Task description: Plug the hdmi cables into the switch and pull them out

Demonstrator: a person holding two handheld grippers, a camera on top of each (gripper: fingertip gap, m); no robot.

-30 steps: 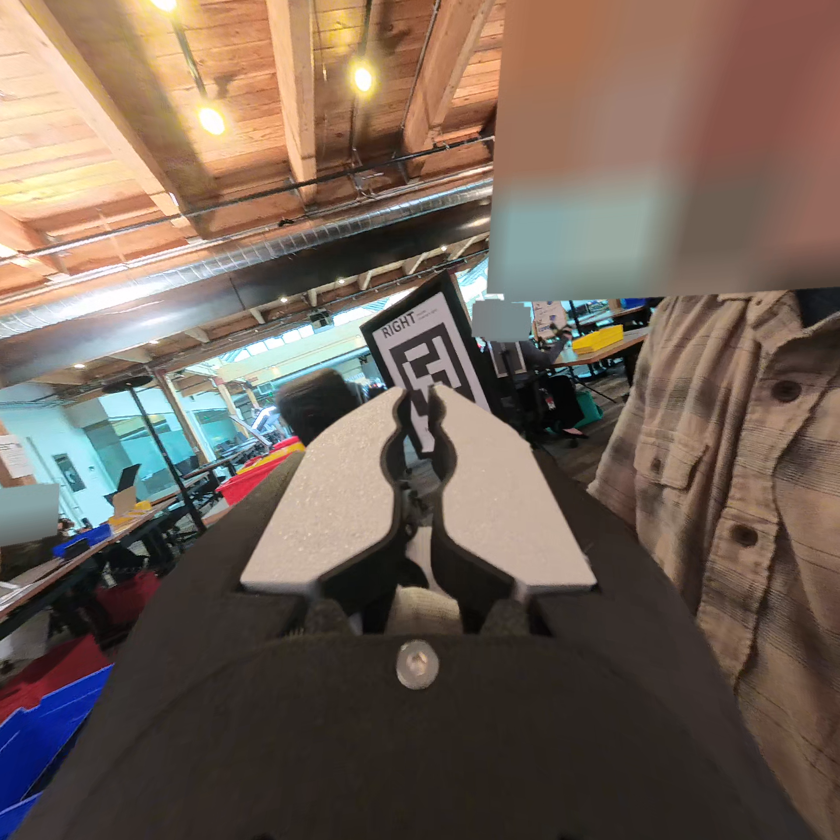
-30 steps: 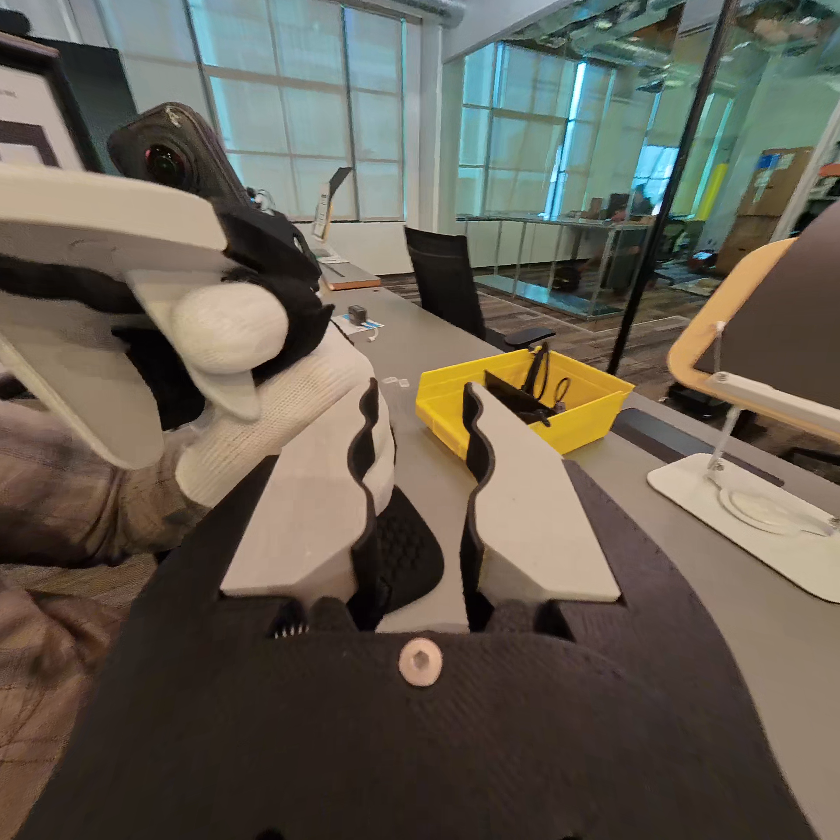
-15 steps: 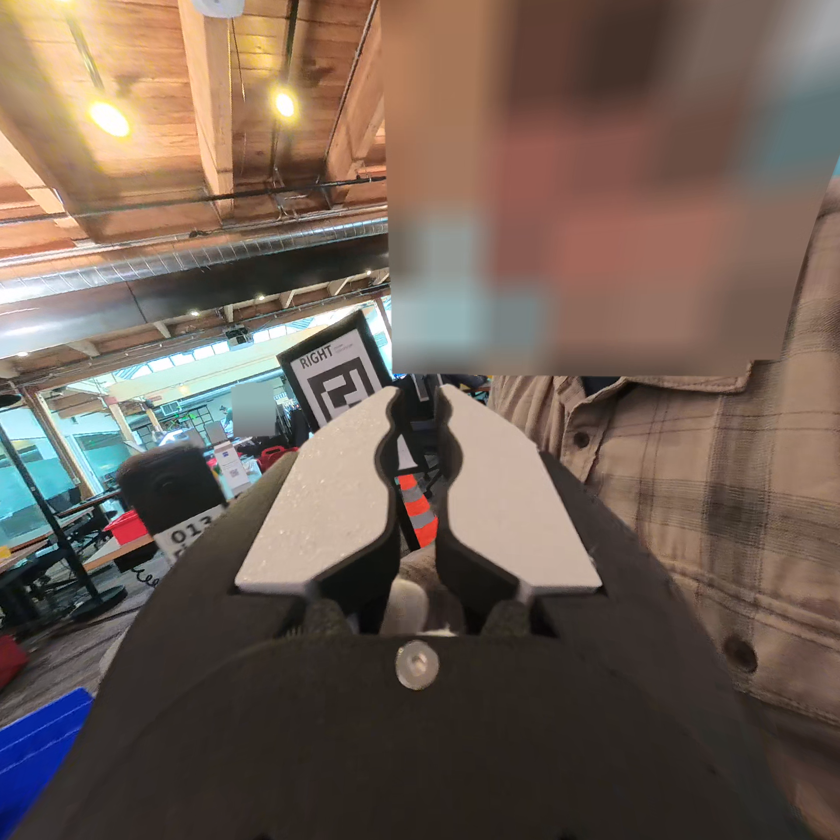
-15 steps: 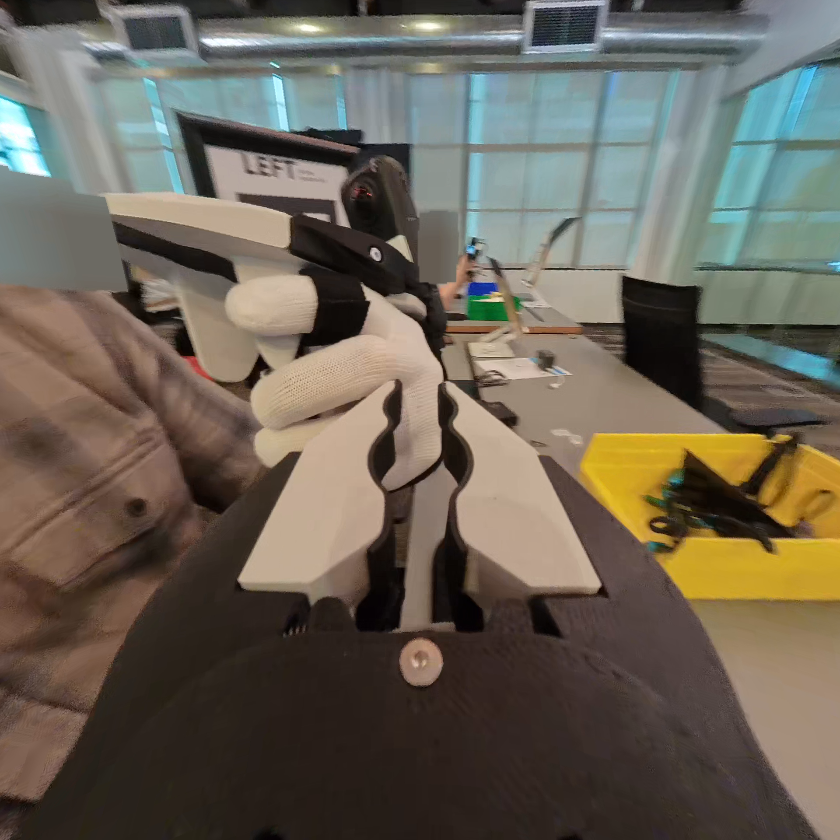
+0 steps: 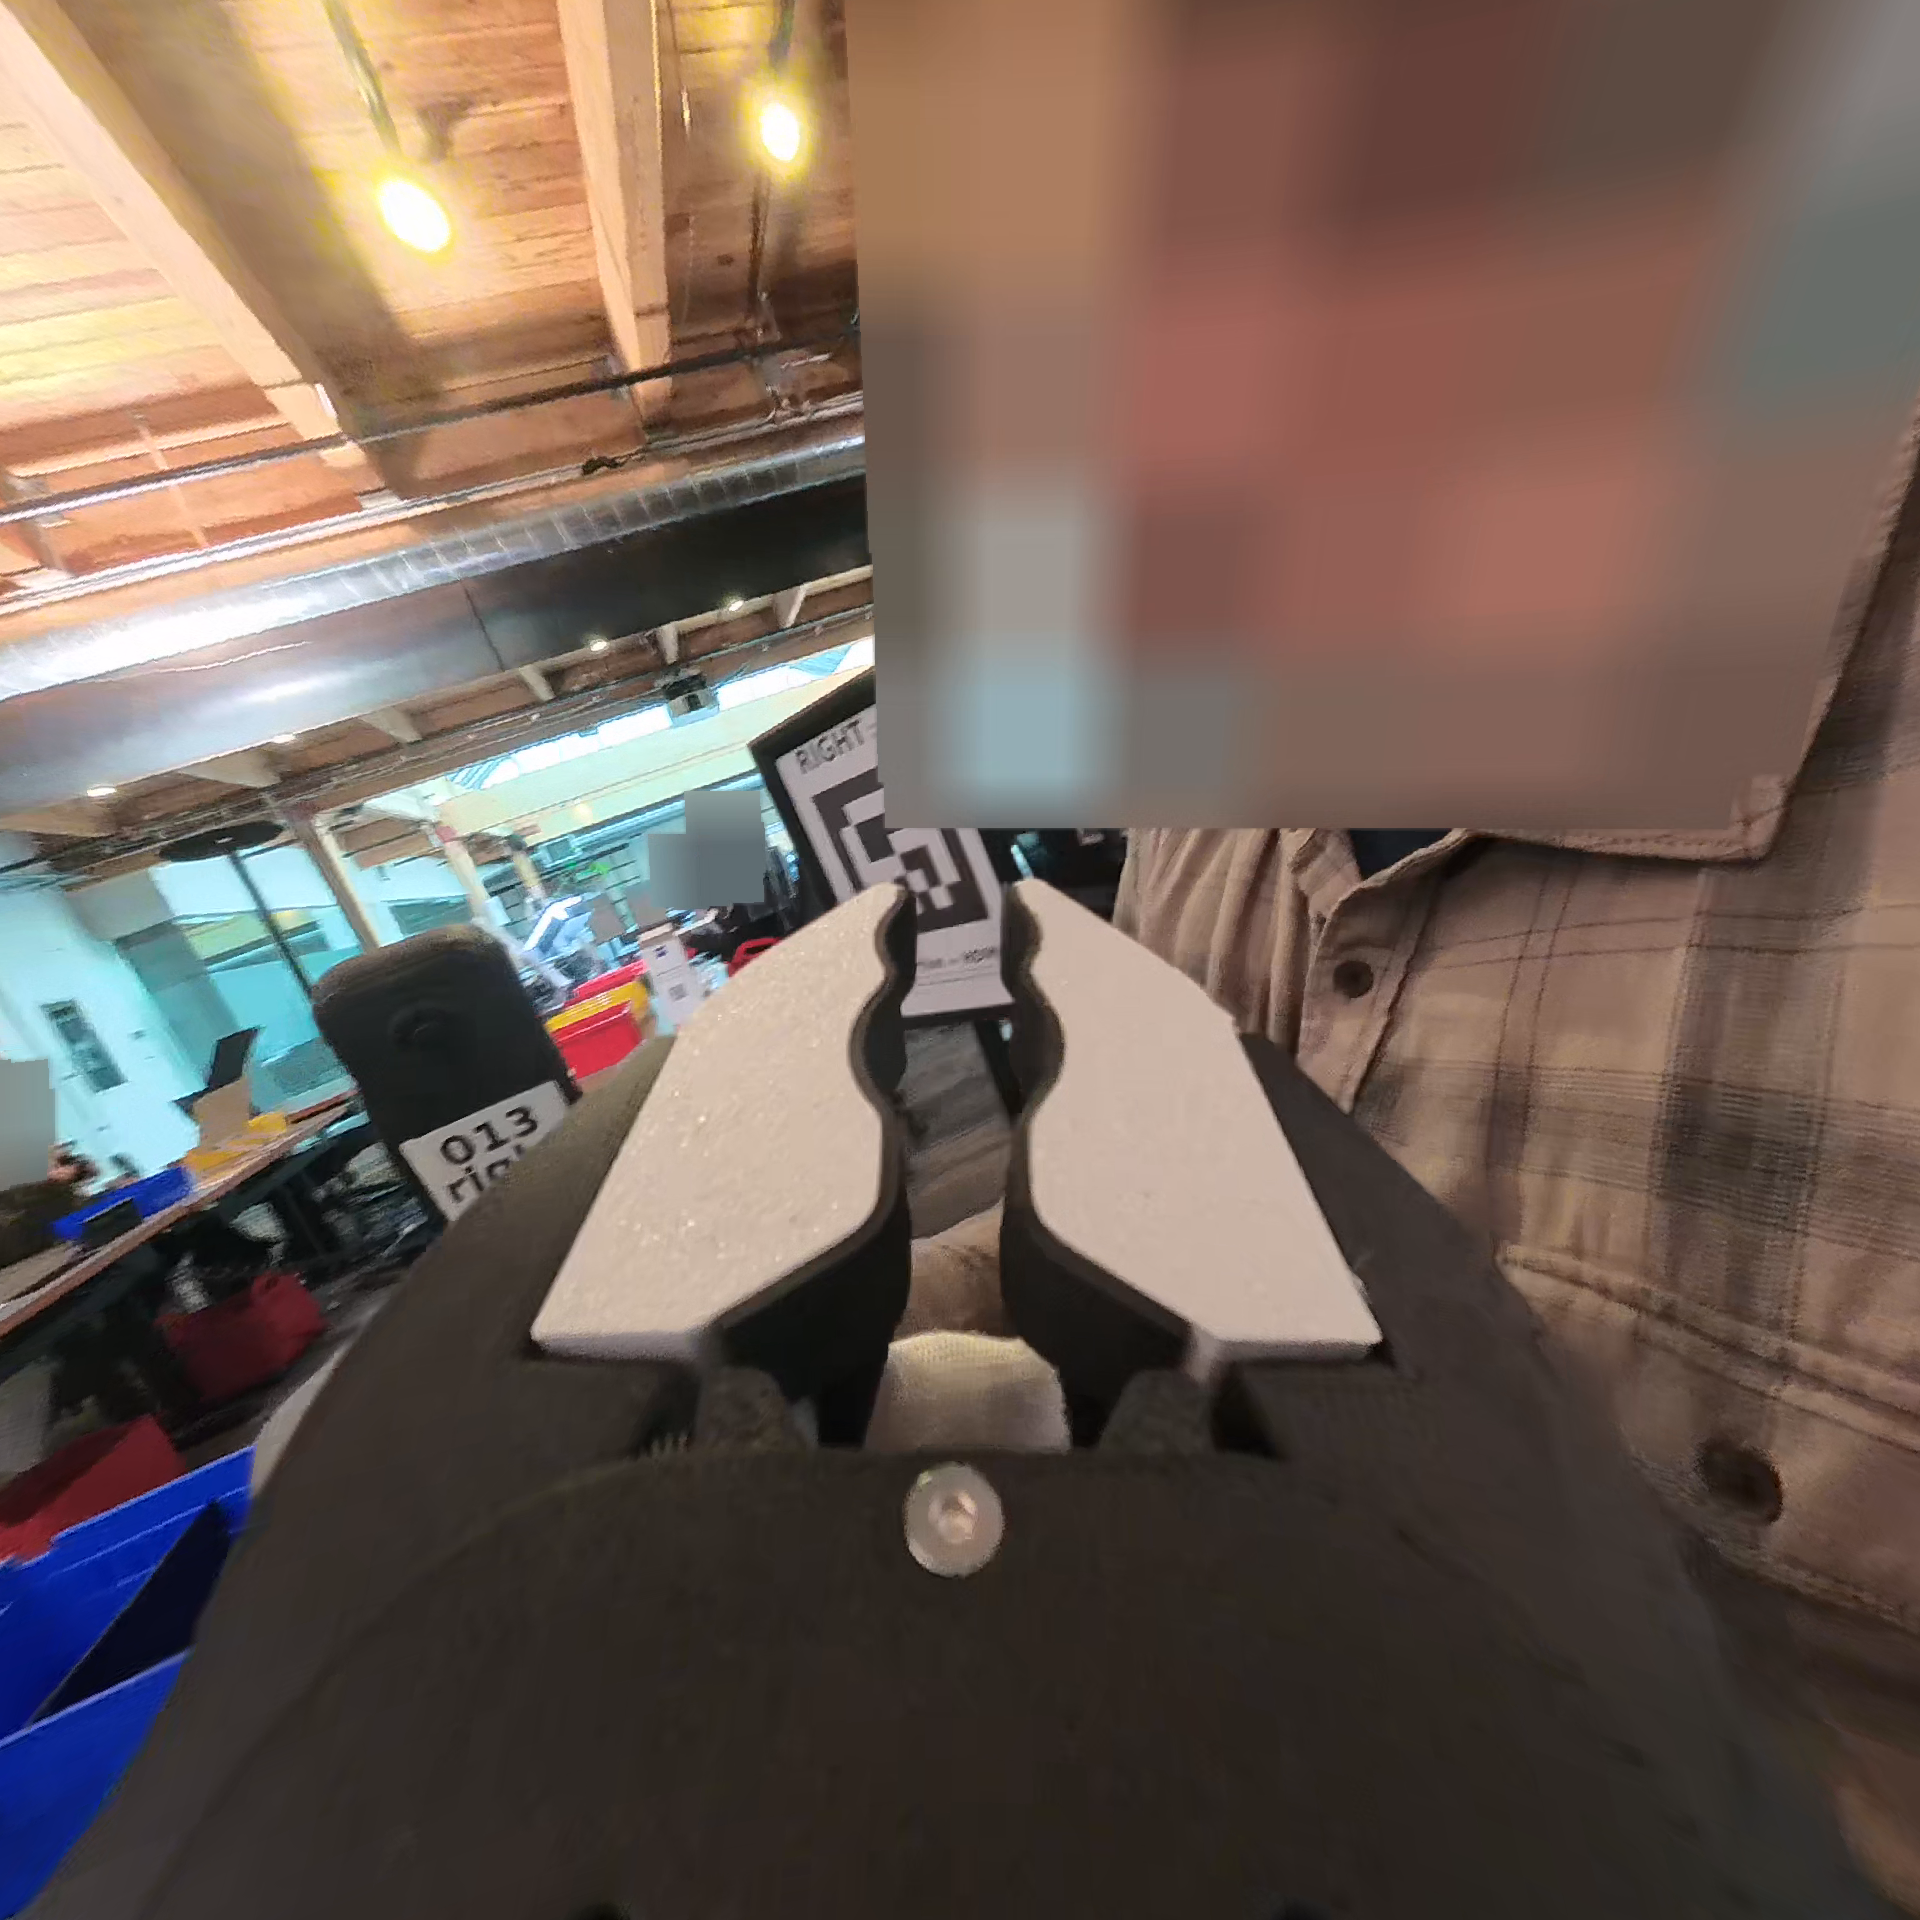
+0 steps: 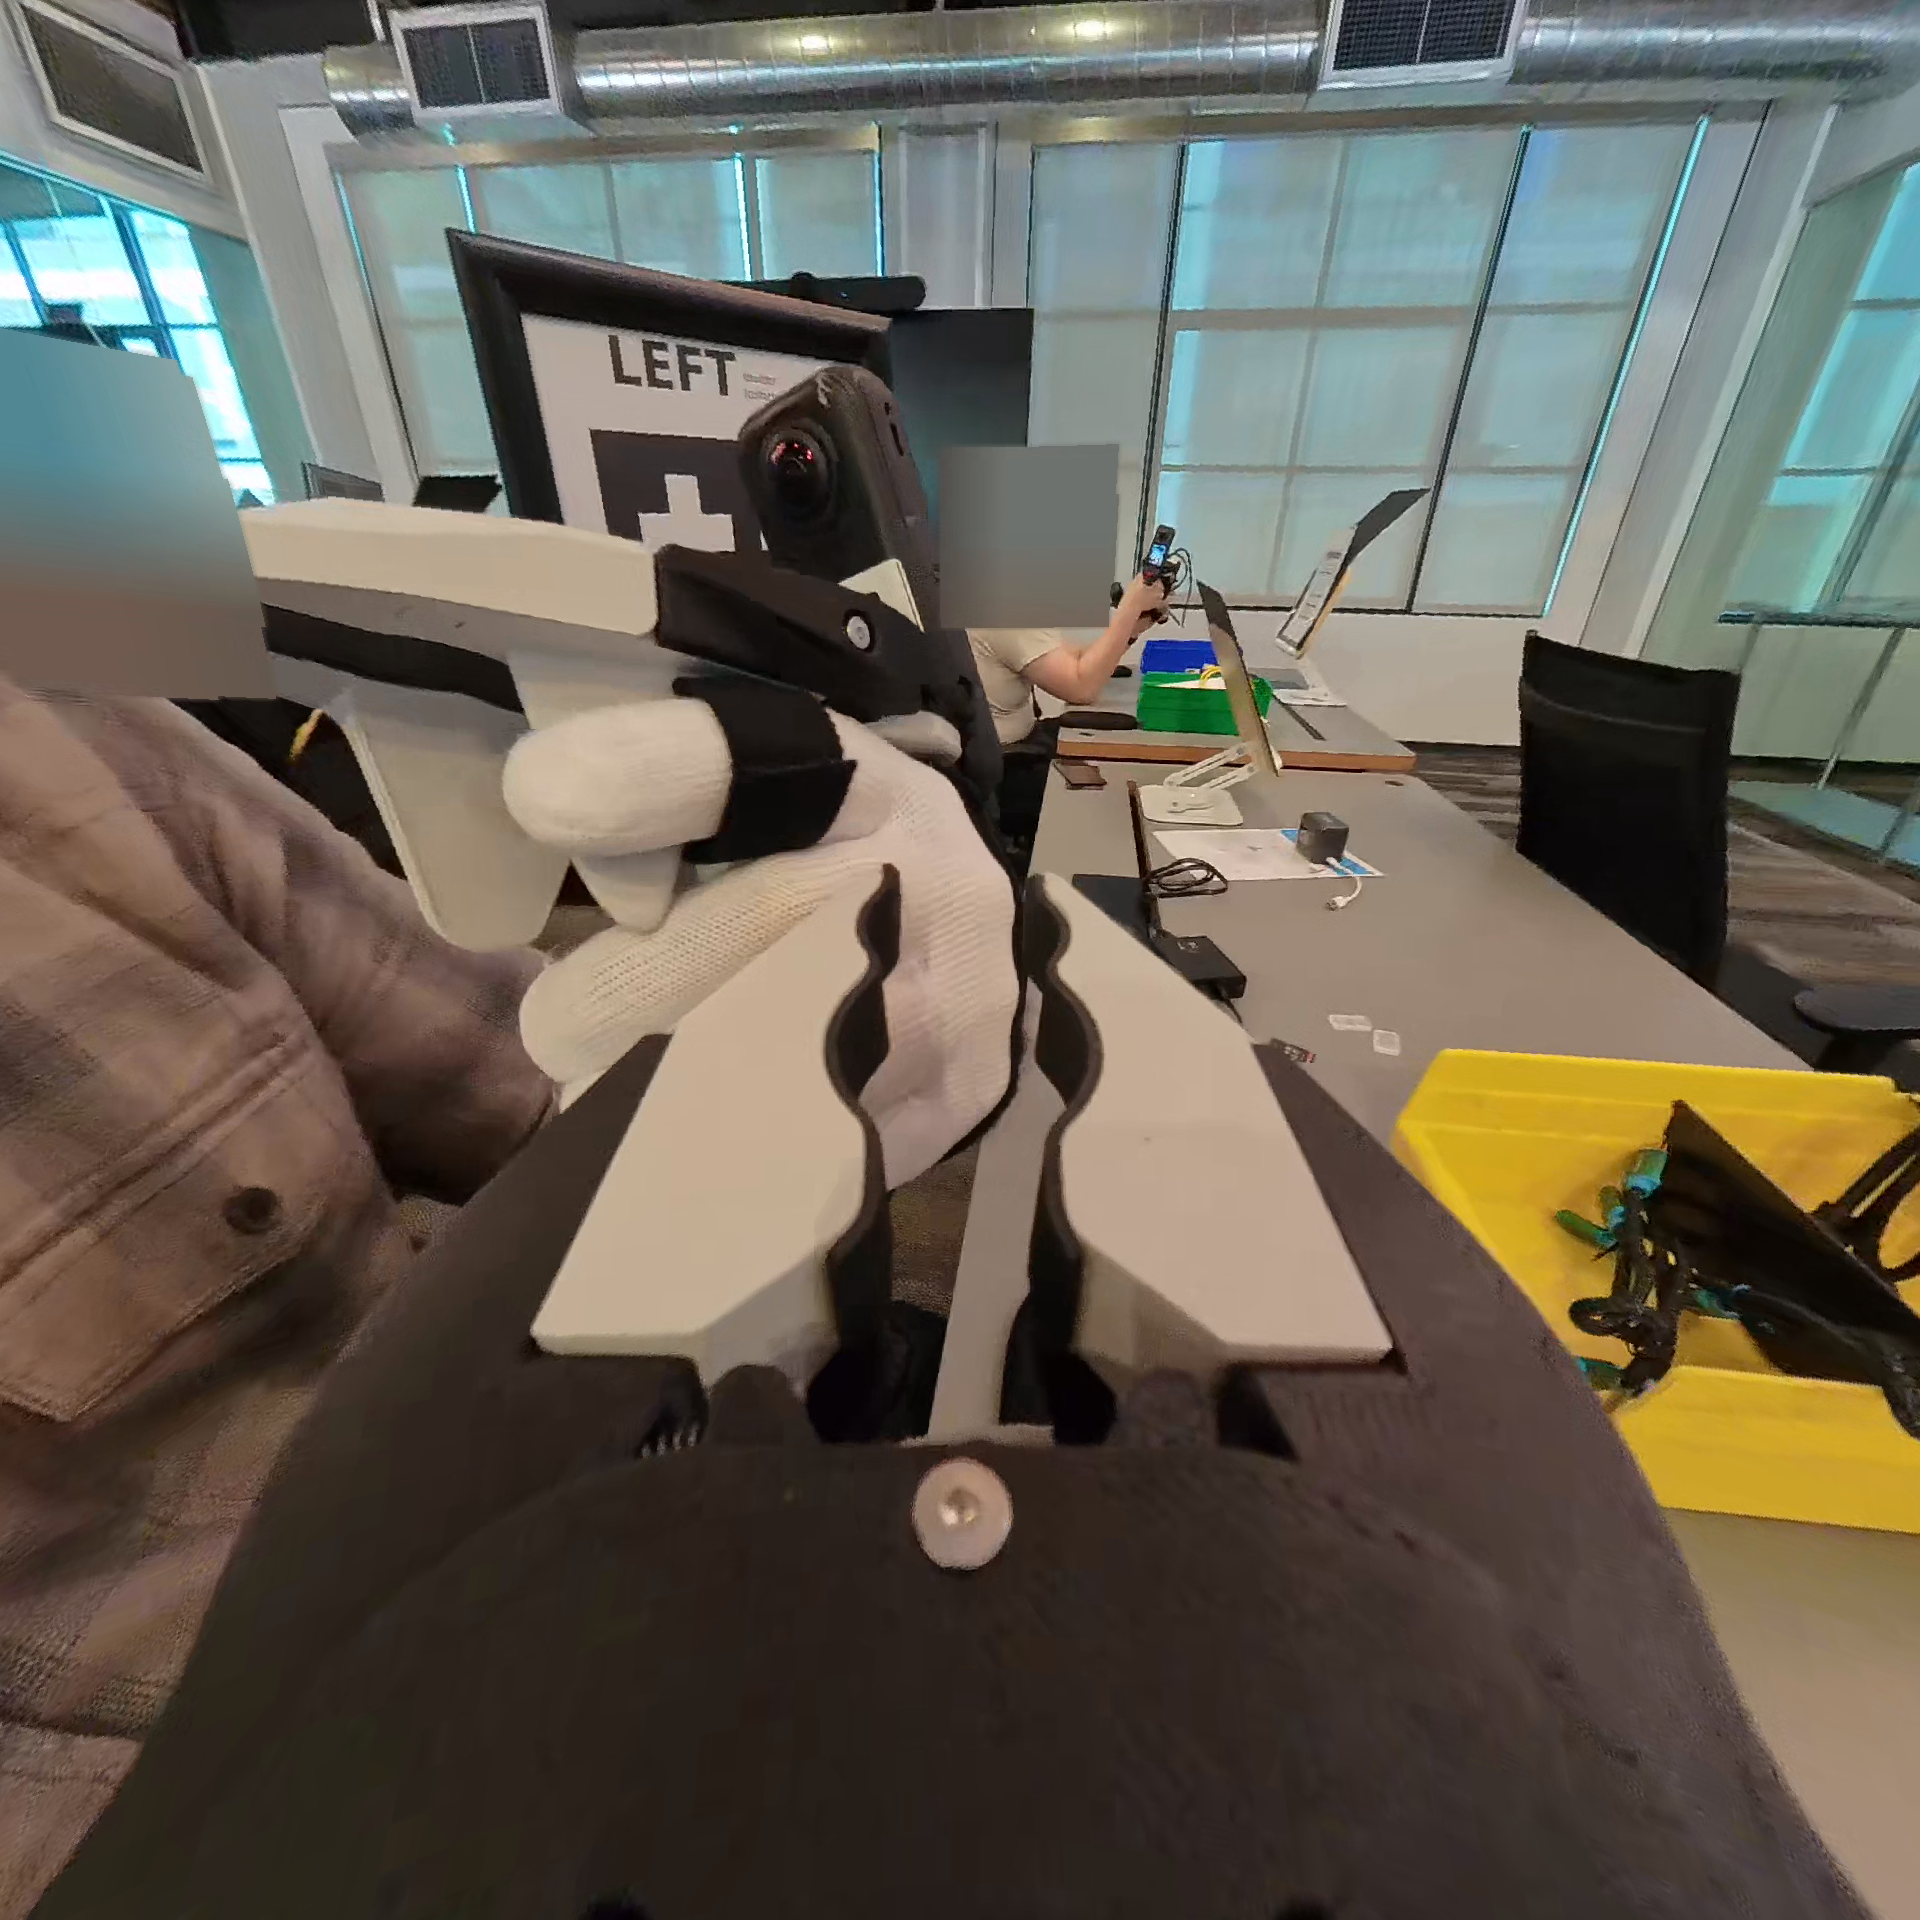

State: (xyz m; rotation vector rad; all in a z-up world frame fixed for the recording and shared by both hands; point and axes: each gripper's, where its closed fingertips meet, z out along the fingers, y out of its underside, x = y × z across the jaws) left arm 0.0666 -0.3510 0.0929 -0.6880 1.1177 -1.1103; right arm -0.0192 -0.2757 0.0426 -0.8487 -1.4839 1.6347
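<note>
- The left gripper (image 5: 956, 914) was held slightly parted, nothing between its fingers — aimed at a plaid shirt (image 5: 1558, 1091).
- The right gripper (image 6: 956, 904) was likewise parted and empty, before a white-gloved hand (image 6: 790, 935).
- Dark cables were seen in a yellow bin (image 6: 1538, 1122) on the grey table (image 6: 1455, 935); no switch could be made out.

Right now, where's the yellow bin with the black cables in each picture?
Left wrist view: not in it.
Right wrist view: the yellow bin sits at the right edge, on the grey table.
Shared landmark: the person's plaid shirt, on the right in the left view and on the left in the right view.
</note>
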